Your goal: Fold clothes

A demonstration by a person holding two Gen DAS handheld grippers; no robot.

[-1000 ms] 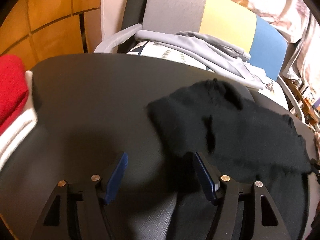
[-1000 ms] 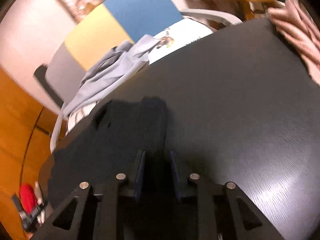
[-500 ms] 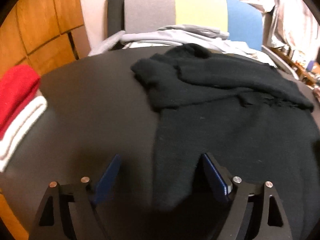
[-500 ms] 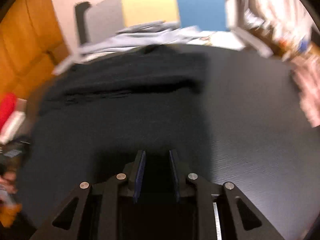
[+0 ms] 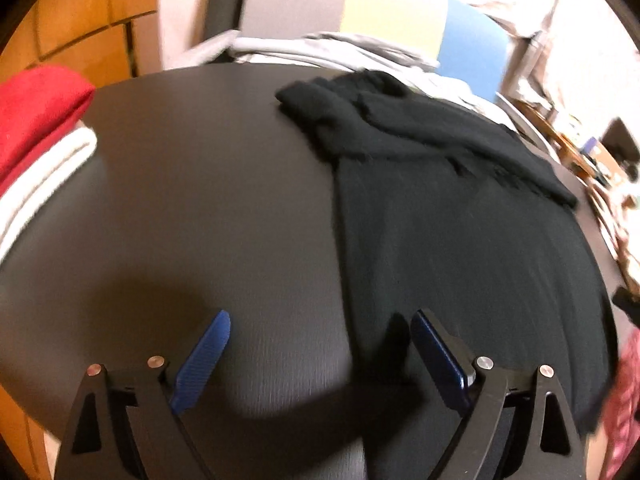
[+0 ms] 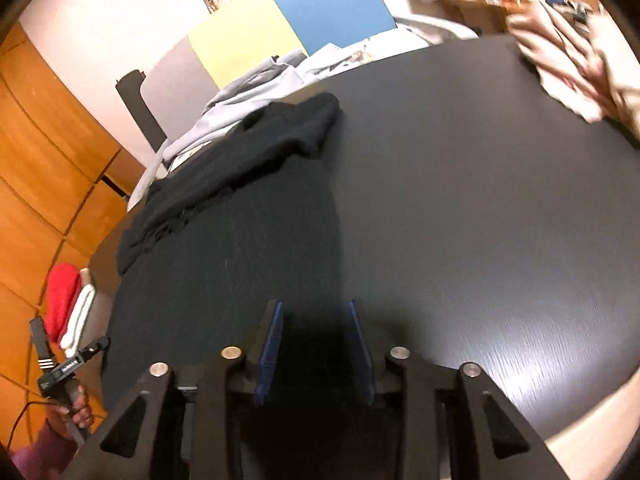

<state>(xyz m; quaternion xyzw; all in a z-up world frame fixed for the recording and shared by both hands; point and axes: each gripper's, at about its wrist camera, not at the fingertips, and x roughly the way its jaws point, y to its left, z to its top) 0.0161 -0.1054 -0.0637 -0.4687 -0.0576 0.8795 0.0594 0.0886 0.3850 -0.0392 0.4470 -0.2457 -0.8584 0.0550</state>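
Left wrist view: the left tool (image 5: pixel 320 336) hangs above the near part of the dark round bench (image 5: pixel 208 208), its blue pads spread wide with nothing between them. The left pad (image 5: pixel 202 360) is over bare bench surface; the right pad (image 5: pixel 438 360) is over the near left edge of the black garment (image 5: pixel 460 232). Contact between that pad and the cloth cannot be determined.

The black garment lies spread flat on the right half of the bench. Its far portion is bunched and folded over in a band that runs along the far edge. A stack of folded red cloth (image 5: pixel 40 108) on folded white cloth (image 5: pixel 44 176) sits at the left edge of the bench, well apart from the garment. Beyond the bench, a grey garment (image 5: pixel 340 50) lies on a chair (image 5: pixel 392 12) with a grey, yellow and blue back.

Right wrist view: the right tool (image 6: pixel 314 320) has its blue pads parted by a narrow gap over the near right edge of the black garment (image 6: pixel 224 248). Dark cloth fills the gap, but whether the pads pinch it cannot be determined. A pink patterned cloth (image 6: pixel 568 64) lies at the far right edge of the bench (image 6: pixel 480 208).
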